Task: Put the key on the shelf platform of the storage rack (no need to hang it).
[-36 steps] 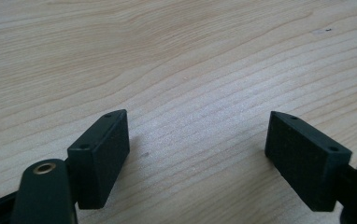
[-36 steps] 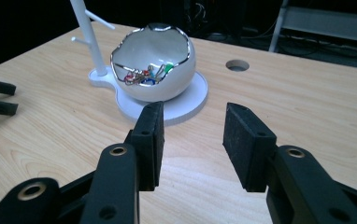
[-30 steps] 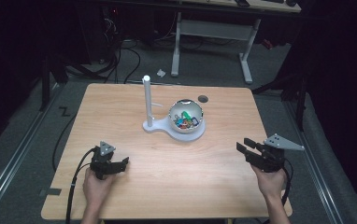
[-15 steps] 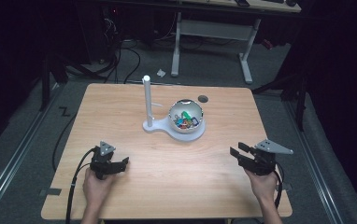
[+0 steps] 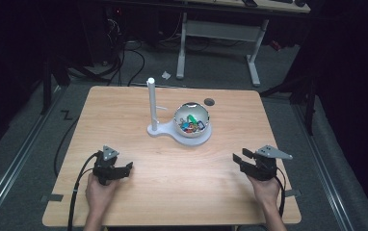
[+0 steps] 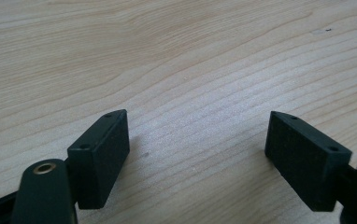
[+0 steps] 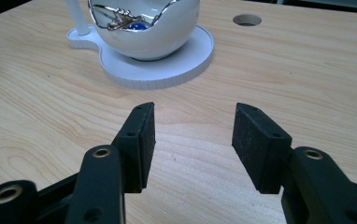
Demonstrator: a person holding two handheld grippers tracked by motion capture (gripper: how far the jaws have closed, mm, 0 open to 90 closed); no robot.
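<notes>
bowl (image 5: 192, 121): on white stand, far side, mid table
right gripper (image 5: 242, 160): near right, far from bowl, jaws just opening, apart, nothing inside
left gripper (image 5: 124, 168): near left, jaws apart, nothing inside

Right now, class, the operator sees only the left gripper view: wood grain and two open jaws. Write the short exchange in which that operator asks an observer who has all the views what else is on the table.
Operator: What lies beyond my left gripper?
Observer: A shiny bowl of small colourful items sits on a white stand, past the middle of the table.
Operator: And where is the right gripper?
Observer: It is held near the table's right edge and aimed toward the bowl. Its jaws have just been opening, and nothing is between them.
</notes>
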